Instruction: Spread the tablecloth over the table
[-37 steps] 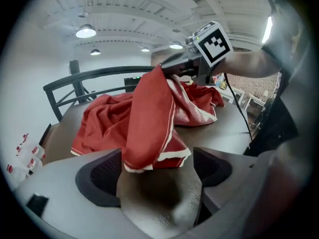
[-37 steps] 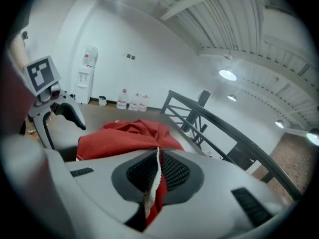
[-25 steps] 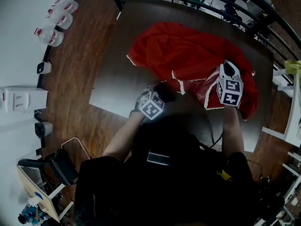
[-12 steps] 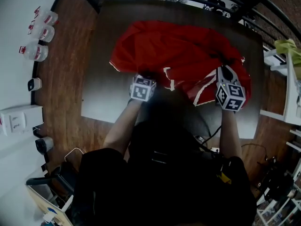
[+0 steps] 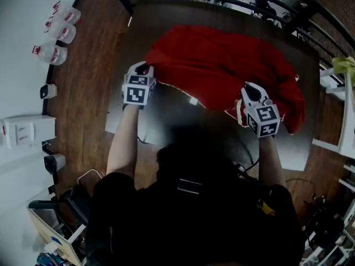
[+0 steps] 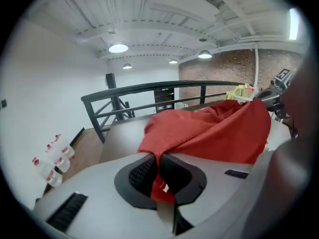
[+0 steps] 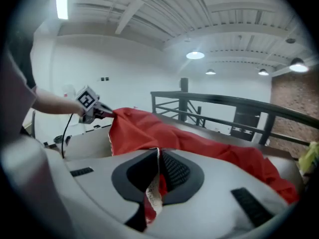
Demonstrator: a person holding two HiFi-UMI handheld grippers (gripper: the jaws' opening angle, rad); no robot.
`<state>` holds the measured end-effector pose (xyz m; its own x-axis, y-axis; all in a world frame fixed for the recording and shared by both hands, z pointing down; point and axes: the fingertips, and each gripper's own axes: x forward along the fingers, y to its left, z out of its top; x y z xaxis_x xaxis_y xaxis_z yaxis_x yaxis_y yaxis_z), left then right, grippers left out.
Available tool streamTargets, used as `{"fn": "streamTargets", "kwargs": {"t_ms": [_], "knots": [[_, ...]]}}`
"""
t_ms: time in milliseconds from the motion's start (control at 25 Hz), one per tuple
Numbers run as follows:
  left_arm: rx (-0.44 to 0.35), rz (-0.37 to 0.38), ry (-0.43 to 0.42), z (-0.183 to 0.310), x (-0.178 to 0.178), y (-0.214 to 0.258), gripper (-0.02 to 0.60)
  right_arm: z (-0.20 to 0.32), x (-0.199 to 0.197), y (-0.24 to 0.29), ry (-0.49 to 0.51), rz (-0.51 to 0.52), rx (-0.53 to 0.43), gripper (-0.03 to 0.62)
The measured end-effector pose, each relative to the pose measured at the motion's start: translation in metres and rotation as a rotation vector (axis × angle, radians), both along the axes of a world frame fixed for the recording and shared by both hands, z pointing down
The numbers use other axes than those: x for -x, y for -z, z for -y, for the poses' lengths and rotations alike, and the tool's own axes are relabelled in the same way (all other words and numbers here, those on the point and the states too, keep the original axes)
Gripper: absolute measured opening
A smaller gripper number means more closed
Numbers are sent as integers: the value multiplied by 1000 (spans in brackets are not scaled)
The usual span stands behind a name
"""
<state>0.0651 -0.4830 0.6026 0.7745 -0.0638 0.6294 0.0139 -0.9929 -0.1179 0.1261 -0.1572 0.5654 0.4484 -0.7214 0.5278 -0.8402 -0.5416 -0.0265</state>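
At the near side of the dark brown wooden bench [image 5: 161, 118], the left tool [image 5: 143, 70] is pressed together on the left end of the red fabric tablecloth with pale trim [image 5: 222, 65], and the right tool [image 5: 248, 88] pinches its trimmed near edge further right. Beyond them the cloth lies bunched on the middle of the bench, not yet flat. The step in hand seems to be stretching this edge; next, I judge, both tools must pull apart and draw the cloth over the whole top.

The tablecloth [image 5: 222, 65] is red woven cloth, matt and finely textured, with a pale lace-like edging. The table [image 5: 166, 114] has a dark, smooth top with a dull sheen, and the floor [image 5: 91, 76] is brown wood planking with visible grain. The railing [image 6: 144, 88] is dark metal with a satin finish; the bottles [image 5: 60, 33] are clear plastic.
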Motion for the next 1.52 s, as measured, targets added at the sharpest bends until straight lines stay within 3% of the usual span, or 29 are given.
{"fn": "streamTargets", "kwargs": {"t_ms": [200, 360, 600, 760, 960, 1200, 1360, 1520], "knots": [[-196, 118, -93, 43, 24, 10, 9, 58, 42, -13, 193, -2, 27, 17], [-242, 162, -152, 43, 55, 1, 9, 90, 72, -13, 278, -5, 30, 17], [-288, 189, -142, 44, 89, -5, 9, 111, 101, -10, 341, -27, 9, 17], [-241, 163, -134, 28, 96, 2, 8, 107, 103, -6, 312, -1, -22, 17], [-218, 110, -193, 24, 94, 3, 6, 114, 113, -5, 240, -25, -4, 15], [-293, 102, -385, 62, 109, -12, 6, 141, 127, -9, 137, -98, 107, 15], [-292, 72, -489, 109, 102, -4, 5, 172, 145, -15, 39, -106, 137, 15], [-359, 34, -577, 150, 81, 15, 6, 206, 175, -20, -20, -138, 191, 15]]}}
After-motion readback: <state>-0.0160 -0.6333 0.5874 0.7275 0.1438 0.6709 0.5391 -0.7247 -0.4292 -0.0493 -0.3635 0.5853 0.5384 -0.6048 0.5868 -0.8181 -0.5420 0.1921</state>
